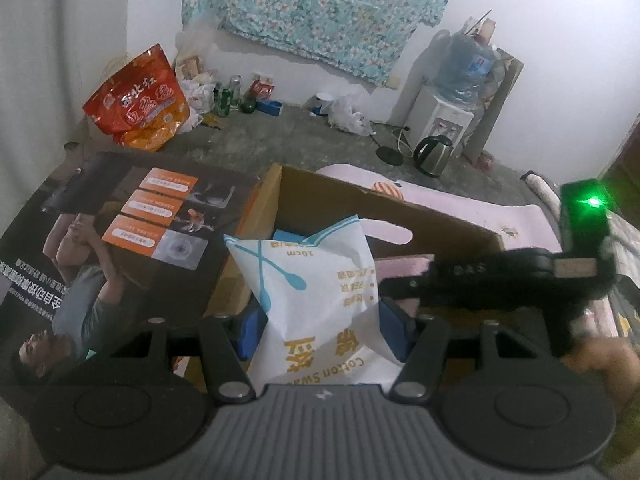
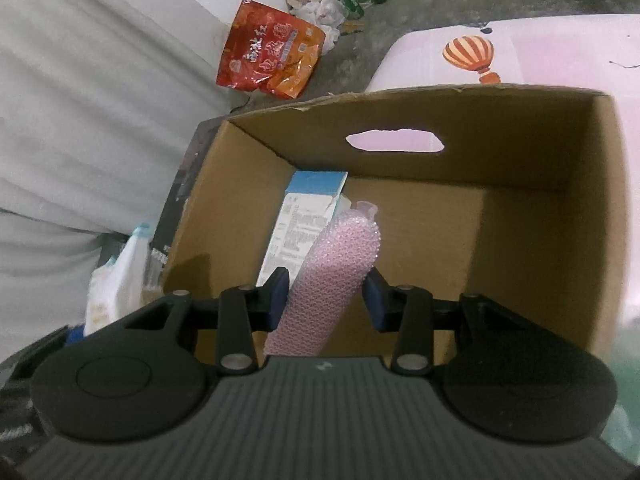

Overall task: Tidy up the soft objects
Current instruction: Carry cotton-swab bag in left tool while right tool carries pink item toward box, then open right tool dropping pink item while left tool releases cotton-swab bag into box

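Only rightward, box (image 2: 420,216) interior, right gripper (image 2: 326,296) around pink roll (image 2: 340,264); leftward, left gripper (image 1: 320,332) clamping white bag (image 1: 316,292).

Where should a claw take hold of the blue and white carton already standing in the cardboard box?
Probably by its upper end. The carton leans against the left wall of the cardboard box, so only its top stays free. Come from above, pads across its narrow faces, once the pink bubble-wrap roll in the right claw is clear.

Both tongs point steeply downward, the left tongs (image 1: 322,326) and the right tongs (image 2: 326,298) each clamped on something.
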Motion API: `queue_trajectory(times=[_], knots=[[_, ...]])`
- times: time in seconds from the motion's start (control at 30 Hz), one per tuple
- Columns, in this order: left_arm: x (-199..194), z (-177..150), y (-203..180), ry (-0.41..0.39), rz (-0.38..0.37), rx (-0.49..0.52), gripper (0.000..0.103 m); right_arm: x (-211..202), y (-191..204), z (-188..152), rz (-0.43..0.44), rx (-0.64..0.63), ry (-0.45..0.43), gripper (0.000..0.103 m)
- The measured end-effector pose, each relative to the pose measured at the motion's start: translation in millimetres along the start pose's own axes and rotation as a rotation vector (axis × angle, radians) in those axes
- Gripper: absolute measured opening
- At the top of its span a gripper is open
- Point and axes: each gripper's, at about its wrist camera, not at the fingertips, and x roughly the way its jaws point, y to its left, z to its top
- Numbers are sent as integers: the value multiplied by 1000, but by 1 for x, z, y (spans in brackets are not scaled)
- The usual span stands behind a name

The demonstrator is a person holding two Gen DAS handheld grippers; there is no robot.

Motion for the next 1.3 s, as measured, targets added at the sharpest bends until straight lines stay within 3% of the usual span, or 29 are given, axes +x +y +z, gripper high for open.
queue_trajectory(times=[0.43,0.73,0.83,1.07,1.17,1.3], knots=[[5,-3,-1,15,-12,16,61,54,-23,20,-62,23,7,44],[5,-2,1,17,-13,18,62,41,-26,24,-106,53,-40,75],[5,-2,1,17,-14,17,62,46,-29,24,-79,92,-16,77],[5,-5,-3,25,-10,19,62,43,-33,24,77,169,-32,77],[6,-6,-8,34,-18,30,62,18,-27,22,90,121,-88,77],[10,-3,-28,51,-32,67,62,-45,-29,10,177,92,-198,77]])
